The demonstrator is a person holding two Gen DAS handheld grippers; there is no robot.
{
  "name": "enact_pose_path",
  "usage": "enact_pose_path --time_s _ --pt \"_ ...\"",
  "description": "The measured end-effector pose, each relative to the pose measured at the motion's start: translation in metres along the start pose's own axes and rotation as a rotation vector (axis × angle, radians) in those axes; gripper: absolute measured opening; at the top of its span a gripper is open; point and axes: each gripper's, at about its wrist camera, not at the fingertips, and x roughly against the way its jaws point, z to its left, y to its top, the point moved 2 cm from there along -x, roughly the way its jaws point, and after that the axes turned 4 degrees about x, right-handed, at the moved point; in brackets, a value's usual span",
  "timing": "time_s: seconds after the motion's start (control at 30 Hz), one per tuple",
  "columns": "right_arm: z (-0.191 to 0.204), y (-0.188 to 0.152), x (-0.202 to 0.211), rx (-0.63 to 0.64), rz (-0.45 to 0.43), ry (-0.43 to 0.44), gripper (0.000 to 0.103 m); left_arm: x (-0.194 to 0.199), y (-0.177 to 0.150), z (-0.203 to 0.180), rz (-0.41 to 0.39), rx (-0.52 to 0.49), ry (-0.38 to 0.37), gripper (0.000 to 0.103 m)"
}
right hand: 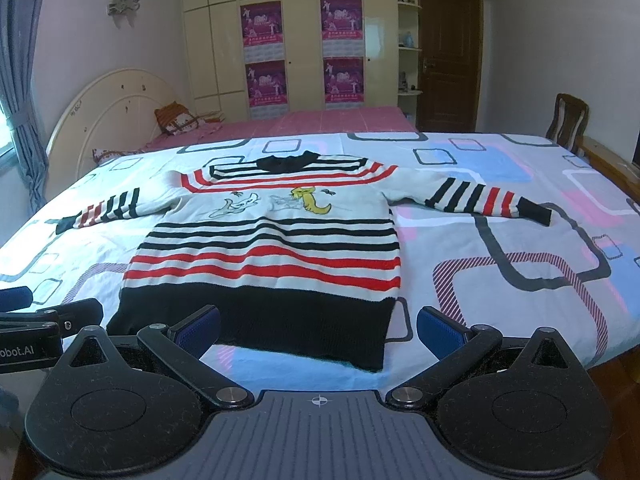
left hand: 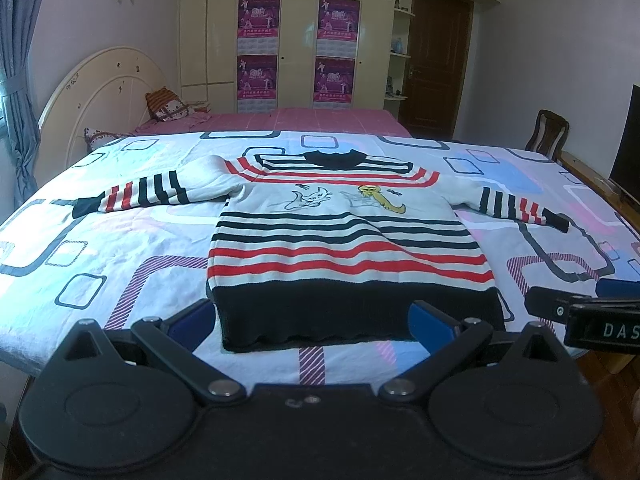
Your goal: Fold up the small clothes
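- Cotton-looking sheet (left hand: 120, 240) with rounded squares in grey, blue and pink covers the whole work surface, pulled pretty flat, which I'd guess is so the clothes have something smooth to be folded on.
- Behind it there's a pink bed (left hand: 280, 118) with a cream headboard (left hand: 100, 80), and a wardrobe (left hand: 288, 32) with purple posters. None of that matters for the job.
- Striped knit sweater (left hand: 344, 232) is the thing to fold. It lies face up in the middle of the sheet, collar at the far end, dark hem (left hand: 352, 312) at the near edge, both sleeves spread straight out to the sides. Nothing is folded yet, so this looks like the very start.
- Left sleeve (left hand: 136, 196) and the right sleeve (right hand: 484, 196) are both flat on the sheet, well apart from the grippers. My guess is those get folded in first.
- Left gripper (left hand: 312, 320) hovers just in front of the hem, fingers spread wide, holding nothing. The hem shows in the gap between them.
- Right gripper (right hand: 318, 328) is the same deal: jaws wide apart, empty, lined up near the hem's right corner (right hand: 376, 360). Whether either one touches the fabric, I can't tell.
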Motion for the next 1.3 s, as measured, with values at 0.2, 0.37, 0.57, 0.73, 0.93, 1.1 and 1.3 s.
enact_pose_path --time_s 0.2,0.37,0.57,0.73,0.93,1.1,1.3 --pt "-0.001 -0.002 -0.001 -0.01 0.007 0.001 0.103 -0.002 -0.001 0.005 0.007 0.014 -0.002 0.103" --pt "-0.007 0.001 -0.006 -0.034 0.005 -0.016 0.103 -0.011 0.006 0.003 0.009 0.005 -0.03 0.103" --pt "-0.021 0.018 -0.027 -0.085 -0.011 -0.047 0.103 -0.039 0.025 0.004 0.032 0.013 -0.101 0.103" --pt "-0.035 0.035 -0.056 -0.13 -0.003 -0.06 0.103 -0.077 0.044 0.002 0.063 -0.007 -0.097 0.103" --pt "-0.046 0.058 -0.099 -0.149 0.009 -0.084 0.103 -0.121 0.067 -0.004 0.079 -0.04 -0.139 0.103" --pt "-0.057 0.075 -0.125 -0.169 0.014 -0.115 0.103 -0.15 0.091 -0.015 0.063 -0.086 -0.18 0.102" --pt "-0.078 0.087 -0.144 -0.177 0.016 -0.161 0.103 -0.187 0.104 -0.033 0.09 -0.093 -0.224 0.102"
